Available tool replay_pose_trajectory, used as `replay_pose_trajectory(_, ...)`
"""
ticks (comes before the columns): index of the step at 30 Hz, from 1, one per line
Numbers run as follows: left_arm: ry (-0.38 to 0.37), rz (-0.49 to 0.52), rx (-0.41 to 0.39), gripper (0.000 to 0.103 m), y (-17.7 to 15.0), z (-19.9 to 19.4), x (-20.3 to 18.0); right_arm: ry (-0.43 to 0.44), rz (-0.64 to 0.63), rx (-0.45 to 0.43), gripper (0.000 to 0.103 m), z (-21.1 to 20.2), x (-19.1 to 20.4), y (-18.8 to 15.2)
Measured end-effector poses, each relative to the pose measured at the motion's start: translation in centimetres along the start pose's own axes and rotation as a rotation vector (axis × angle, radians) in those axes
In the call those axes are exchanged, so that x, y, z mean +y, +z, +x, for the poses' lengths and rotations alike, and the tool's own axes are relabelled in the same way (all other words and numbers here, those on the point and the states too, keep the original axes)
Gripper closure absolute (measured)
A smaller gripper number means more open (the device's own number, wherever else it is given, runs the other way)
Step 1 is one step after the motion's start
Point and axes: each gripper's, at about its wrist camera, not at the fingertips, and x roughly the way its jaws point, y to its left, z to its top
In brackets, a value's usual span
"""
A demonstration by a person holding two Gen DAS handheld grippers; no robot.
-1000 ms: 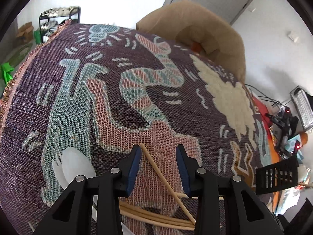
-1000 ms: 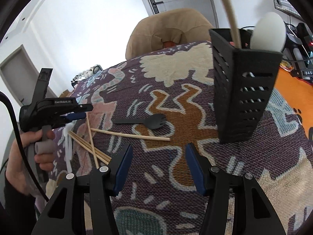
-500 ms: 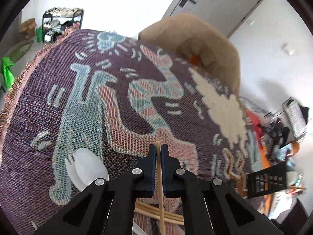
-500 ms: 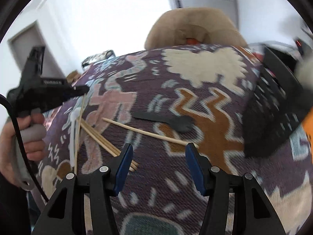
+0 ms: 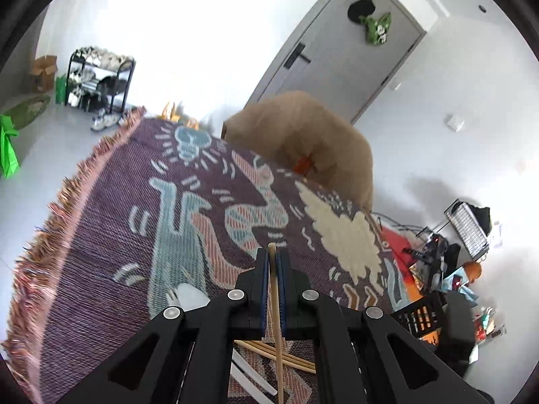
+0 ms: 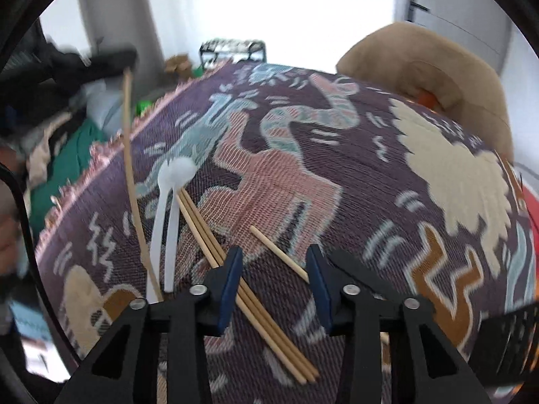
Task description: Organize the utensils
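My left gripper (image 5: 273, 257) is shut on one wooden chopstick (image 5: 275, 306), held up off the patterned cloth (image 5: 111, 235). The right wrist view shows that gripper (image 6: 111, 60) blurred at the upper left, with the chopstick (image 6: 129, 168) hanging from it. My right gripper (image 6: 274, 259) points down at the cloth and its jaws are closing. A single loose chopstick (image 6: 279, 254) lies between them; the pads are not on it. A bundle of chopsticks (image 6: 249, 289) lies by the left finger, and white plastic utensils (image 6: 168, 215) lie left of that. The black slotted holder (image 5: 421, 316) stands at the right.
A tan cushioned chair (image 5: 303, 141) stands at the far edge of the cloth-covered table. The fringed cloth edge (image 5: 57, 208) runs along the left. A shoe rack (image 5: 97, 77) stands on the floor beyond, with cluttered gear (image 5: 448, 269) at the right.
My left gripper has shut on a chopstick and lifted it off the cloth. My right gripper has swung left from the black holder to over the loose chopsticks, and its jaws have narrowed.
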Motion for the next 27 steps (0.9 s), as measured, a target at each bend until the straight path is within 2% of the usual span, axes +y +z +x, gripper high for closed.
replay_pose_trajectory(5, -0.017, 0.011, -0.068, 0.099, 0.7, -2.6, 0.4, -0.024, -0.106, 0.069, 0.075, 2.1, 1.5, 1.1)
replay_pose_trajectory(10, 0.004, -0.007, -0.131, 0.099, 1.5, -4.5, 1.7, -0.042, -0.171, 0.105, 0.079, 3.3, 2.7, 1.9)
replay_pose_trajectory(13, 0.022, -0.016, -0.149, 0.099, 1.7, -5.2, 2.6, -0.065, -0.206, 0.133, 0.086, 4.1, 2.9, 2.4)
replay_pose_trajectory(18, 0.036, -0.024, -0.165, 0.099, 1.8, -6.0, 3.5, -0.041, -0.277, 0.167, 0.094, 4.5, 3.4, 3.1)
replay_pose_trajectory(21, 0.041, -0.023, -0.168, 0.099, 1.7, -6.3, 3.6, -0.038, -0.249, 0.118, 0.094, 3.3, 2.8, 3.7)
replay_pose_trajectory(27, 0.040, -0.005, -0.180, 0.099, 1.7, -6.9, 3.1, -0.040, -0.116, -0.050, 0.095, -2.4, 0.2, 3.9)
